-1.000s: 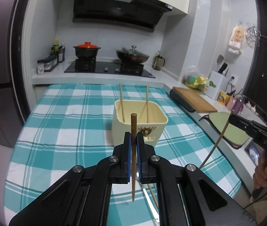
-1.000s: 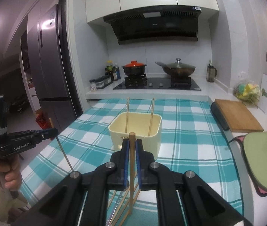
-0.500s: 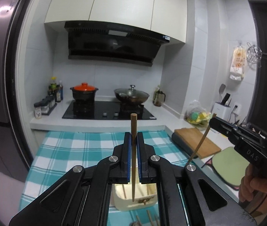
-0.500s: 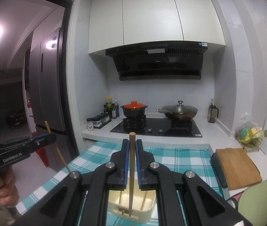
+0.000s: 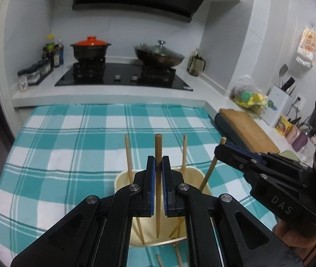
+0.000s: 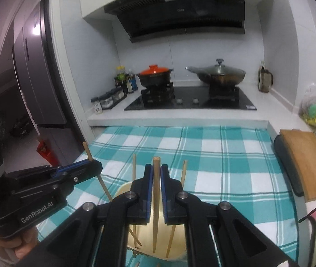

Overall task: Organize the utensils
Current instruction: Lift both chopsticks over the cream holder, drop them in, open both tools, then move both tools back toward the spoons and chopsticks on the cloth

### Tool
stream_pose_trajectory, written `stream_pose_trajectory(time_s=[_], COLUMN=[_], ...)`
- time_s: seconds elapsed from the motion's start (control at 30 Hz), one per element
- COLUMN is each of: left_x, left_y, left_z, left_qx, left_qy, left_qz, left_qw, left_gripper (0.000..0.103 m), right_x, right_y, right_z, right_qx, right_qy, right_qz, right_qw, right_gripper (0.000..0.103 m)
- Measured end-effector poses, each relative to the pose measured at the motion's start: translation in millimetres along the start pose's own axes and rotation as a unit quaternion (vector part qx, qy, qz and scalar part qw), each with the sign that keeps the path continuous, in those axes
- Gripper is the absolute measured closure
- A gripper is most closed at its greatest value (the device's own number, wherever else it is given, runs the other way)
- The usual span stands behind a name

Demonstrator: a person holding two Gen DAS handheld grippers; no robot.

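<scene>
Above the cream holder (image 5: 122, 179), both chopsticks now lowered inside, left gripper (image 5: 158, 166) and right gripper (image 6: 155, 175) each clamping one.

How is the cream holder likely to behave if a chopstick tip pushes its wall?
The cream holder looks thin, probably light, so it may slide on the checked cloth. Standing chopsticks lean on its rim, so it could tip.

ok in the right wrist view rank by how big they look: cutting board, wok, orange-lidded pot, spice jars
1. cutting board, though it sits nearer the camera
2. wok
3. orange-lidded pot
4. spice jars, taken as a row; close to the pot, so unsure
</scene>
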State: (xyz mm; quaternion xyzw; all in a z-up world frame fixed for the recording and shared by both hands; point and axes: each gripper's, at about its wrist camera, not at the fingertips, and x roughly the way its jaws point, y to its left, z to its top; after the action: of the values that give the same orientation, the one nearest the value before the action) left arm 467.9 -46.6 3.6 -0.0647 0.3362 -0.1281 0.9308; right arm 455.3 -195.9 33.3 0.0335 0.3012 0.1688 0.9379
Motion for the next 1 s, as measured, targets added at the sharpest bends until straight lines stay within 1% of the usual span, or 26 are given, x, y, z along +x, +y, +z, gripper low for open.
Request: stream_pose_trajectory(time_s=[0.07,0.1,0.13,0.17,0.2,0.27,0.33,0.37,0.47,0.57,0.63,0.73,0.8,0.9,1.0], left_x=[17.5,24.3,28.8,30.4,27.6,11.7,-5.7,-15.1,-41.2,-66.9,-82.0,-100.3,-109.8,-119.7,-124.5], left_y=[3.9,6.0,8.9,12.2,15.9,23.0,28.9,31.6,38.4,43.2,47.1,49.3,46.3,40.8,32.8], left_z=[-6.4,-8.8,-11.4,-13.9,-15.9,-19.5,-24.3,-28.6,-50.0,-87.7,-119.0,-170.2,-202.7,-242.3,-273.2], left_qx=[-0.004,-0.009,-0.016,-0.023,-0.030,-0.034,-0.022,-0.014,0.022,0.058,0.065,0.055,0.043,0.006,-0.026], left_qy=[0.020,0.030,0.040,0.049,0.050,0.034,0.034,0.039,0.060,0.090,0.108,0.130,0.134,0.128,0.116], left_qz=[0.000,0.005,0.008,0.012,0.016,0.025,0.028,0.033,0.053,0.067,0.072,0.067,0.061,0.055,0.052], left_qw=[0.9998,0.9995,0.9991,0.9985,0.9982,0.9985,0.9988,0.9986,0.9965,0.9920,0.9894,0.9877,0.9882,0.9902,0.9915], left_gripper=[0.098,0.093,0.086,0.061,0.040,0.030,0.027,0.025,0.018,0.014,0.013,0.013,0.013,0.013,0.013], right_x=[20.3,29.6,37.7,44.3,49.1,49.8,38.2,31.2,6.0,-20.4,-37.8,-62.6,-80.2,-103.7,-123.7], right_y=[-4.3,-6.6,-8.5,-10.2,-12.0,-15.4,-18.2,-19.6,-21.8,-20.4,-19.6,-17.1,-9.9,0.6,6.0], right_z=[-8.4,-11.7,-14.8,-16.7,-17.5,-17.5,-18.3,-18.6,-25.5,-43.6,-64.3,-101.9,-135.0,-186.5,-236.2], right_qx=[0.008,0.013,0.016,0.020,0.025,0.034,0.043,0.046,0.040,0.011,-0.006,-0.025,-0.040,-0.047,-0.031], right_qy=[0.023,0.033,0.042,0.049,0.056,0.052,0.032,0.024,0.011,0.021,0.033,0.056,0.066,0.070,0.063], right_qz=[0.003,0.008,0.015,0.019,0.019,0.017,0.011,0.010,-0.003,-0.028,-0.037,-0.051,-0.058,-0.065,-0.083], right_qw=[1.000,0.999,0.999,0.998,0.998,0.998,0.998,0.999,0.999,0.999,0.999,0.997,0.995,0.994,0.994], right_gripper=[0.096,0.096,0.094,0.093,0.090,0.072,0.061,0.058,0.054,0.053,0.053,0.053,0.053,0.053,0.053])
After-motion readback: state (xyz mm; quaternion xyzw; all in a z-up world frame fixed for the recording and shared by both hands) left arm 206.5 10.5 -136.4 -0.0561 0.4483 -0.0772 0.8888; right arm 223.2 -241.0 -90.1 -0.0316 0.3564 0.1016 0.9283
